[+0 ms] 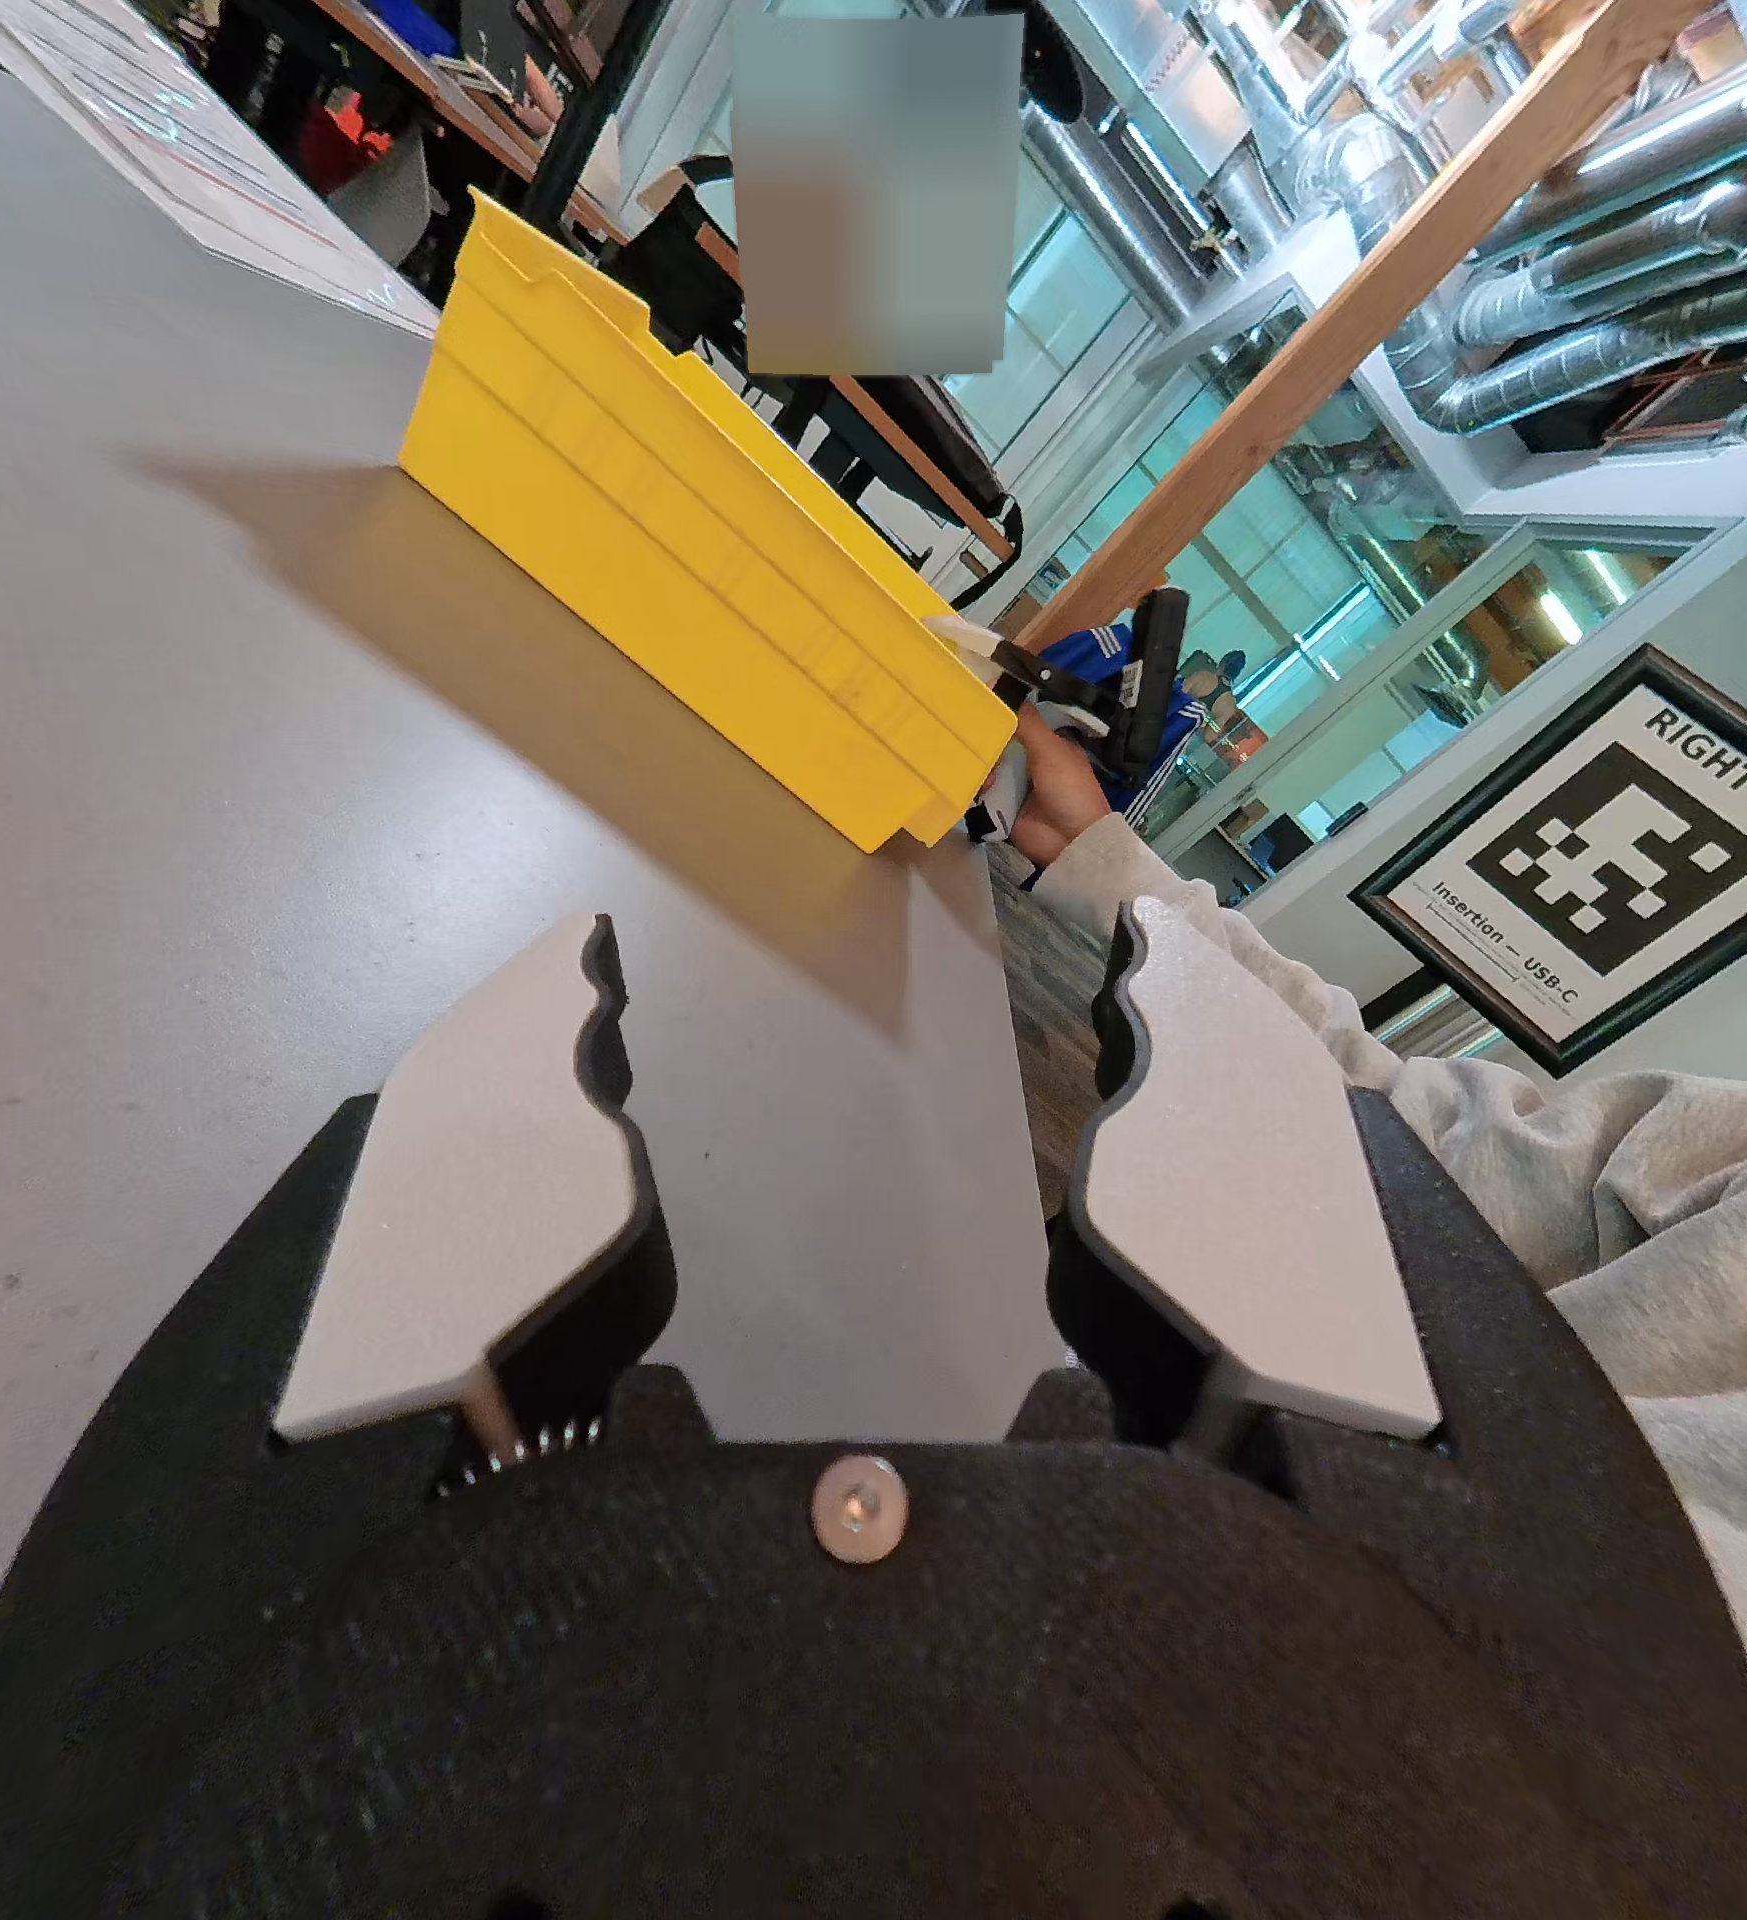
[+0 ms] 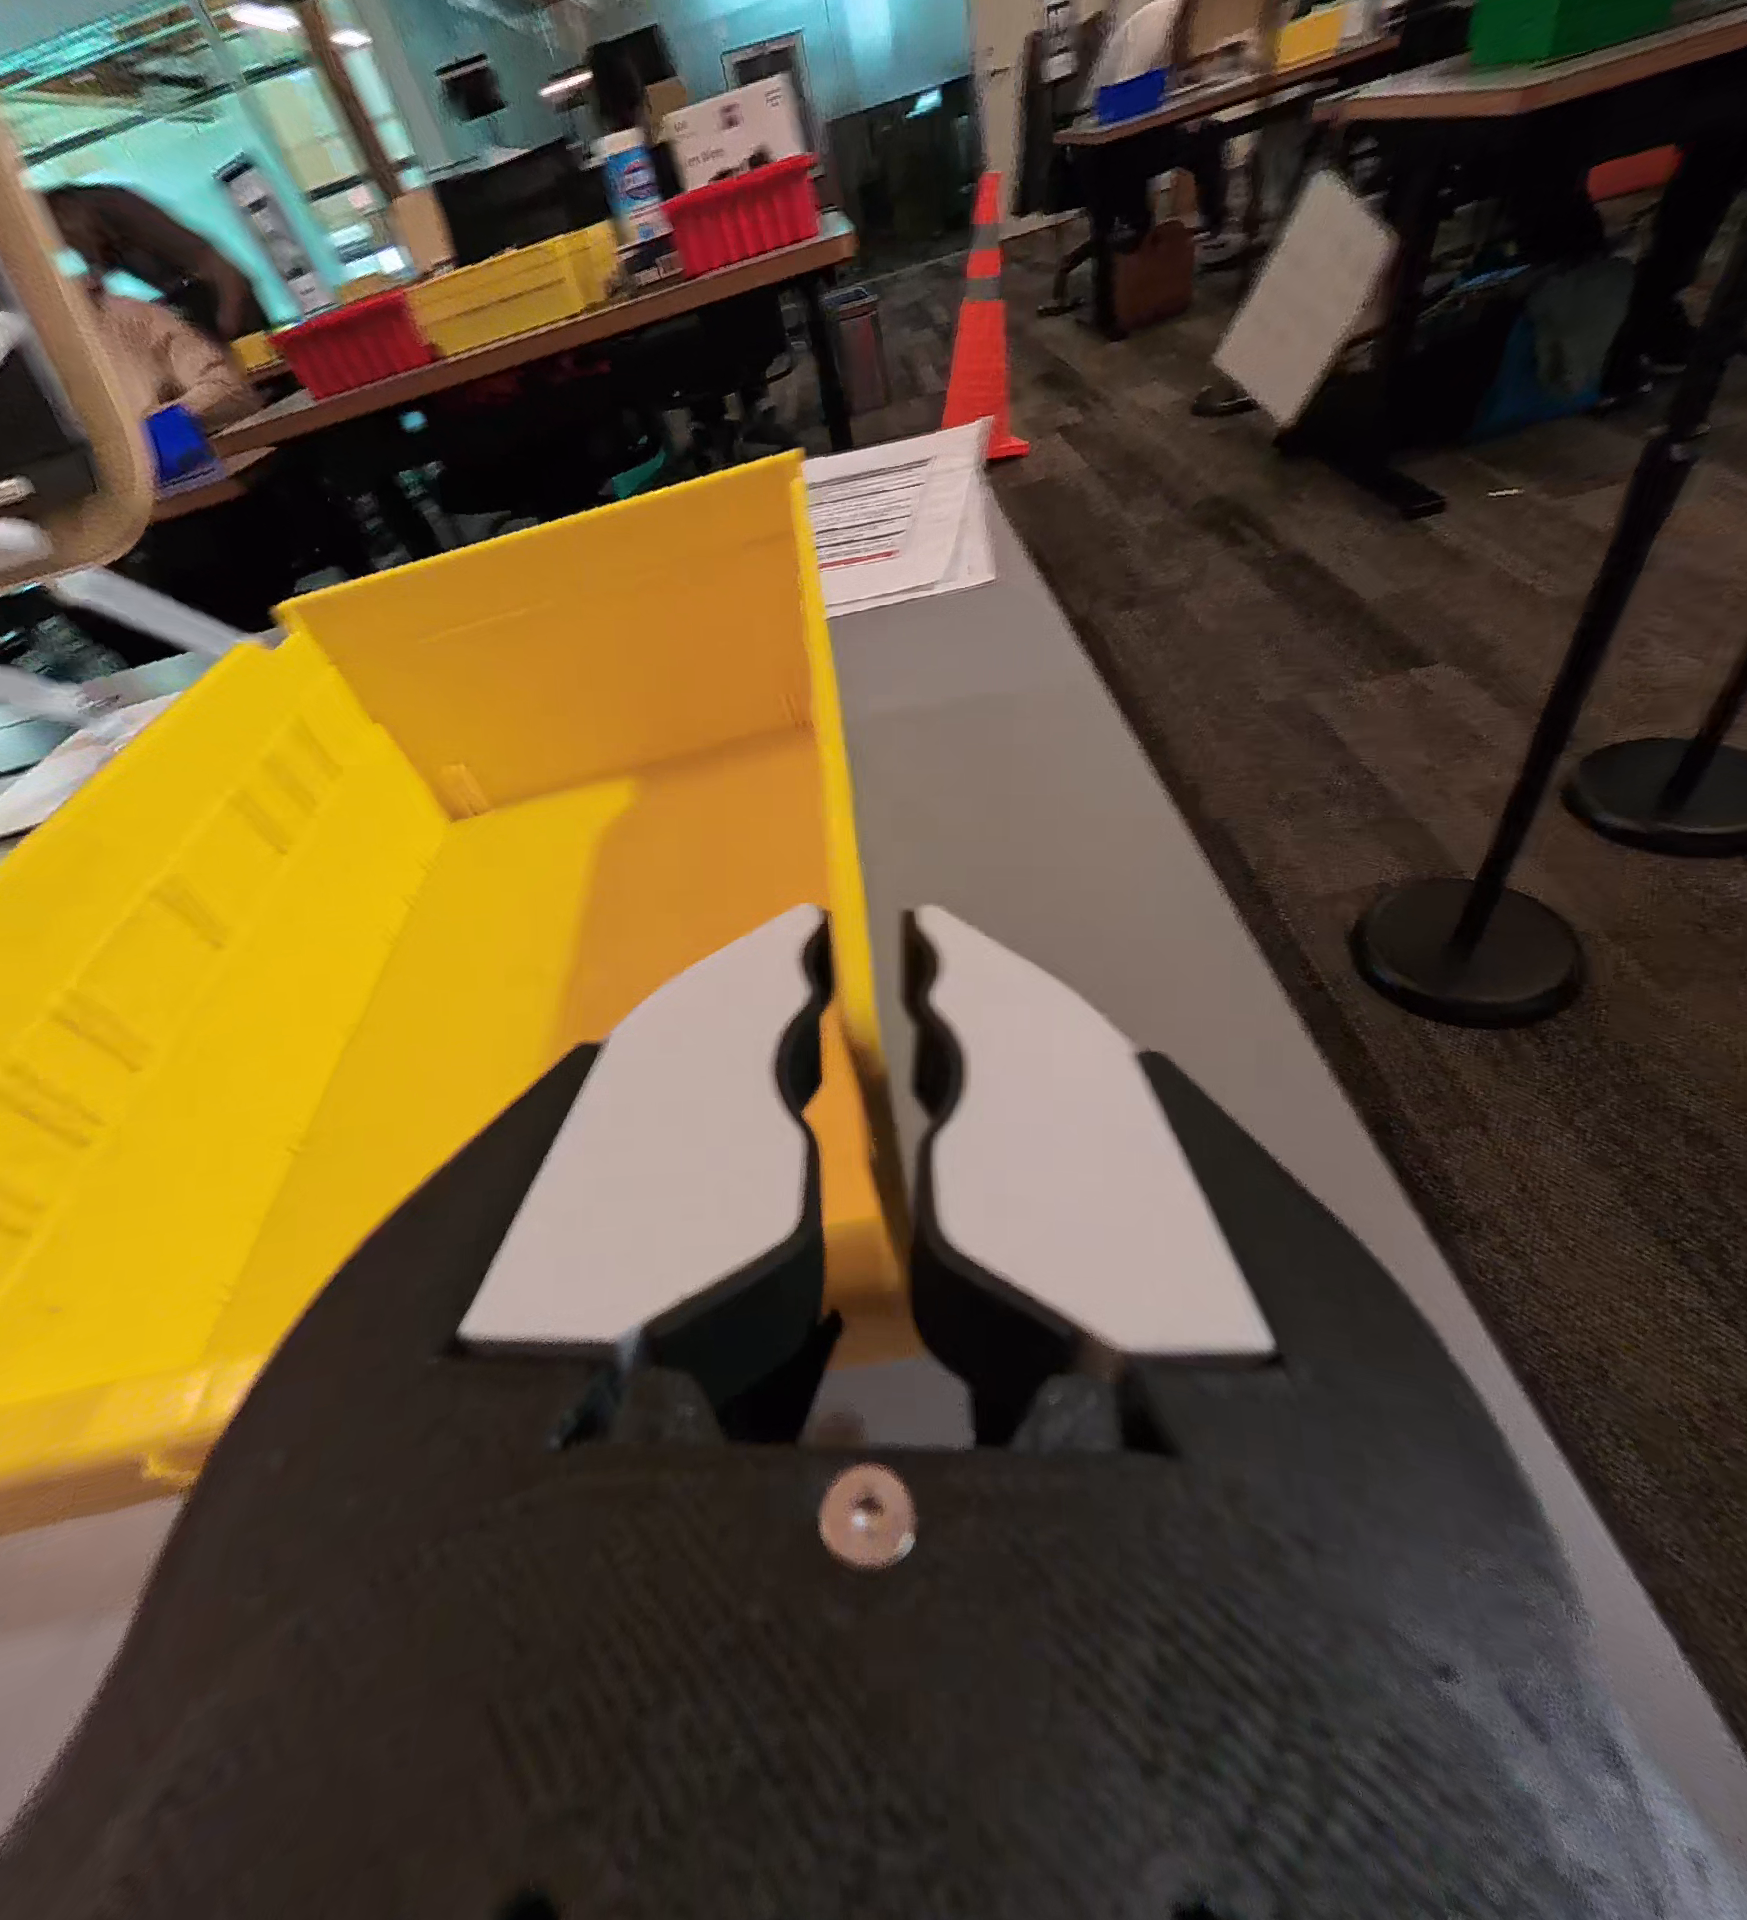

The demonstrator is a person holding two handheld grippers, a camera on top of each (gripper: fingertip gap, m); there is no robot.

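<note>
A long yellow plastic bin (image 2: 349,966) stands on a grey table (image 2: 1035,831); it looks empty inside. My right gripper (image 2: 867,925) is shut on the bin's right side wall, one finger inside and one outside. In the left wrist view the same bin (image 1: 682,561) lies ahead, seen from its outer side. The right gripper (image 1: 1004,675) shows at the bin's far end with a hand behind it. My left gripper (image 1: 864,920) is open and empty, low over the table (image 1: 173,831), a short way from the bin.
Printed sheets (image 2: 900,520) lie on the table beyond the bin. The table edge runs along the right, with carpet, black stand bases (image 2: 1466,951) and an orange cone (image 2: 981,312) beyond. A framed marker sign (image 1: 1617,862) stands right of the left gripper. Other tables hold red and yellow bins. Left tips to right tips: about 45 cm.
</note>
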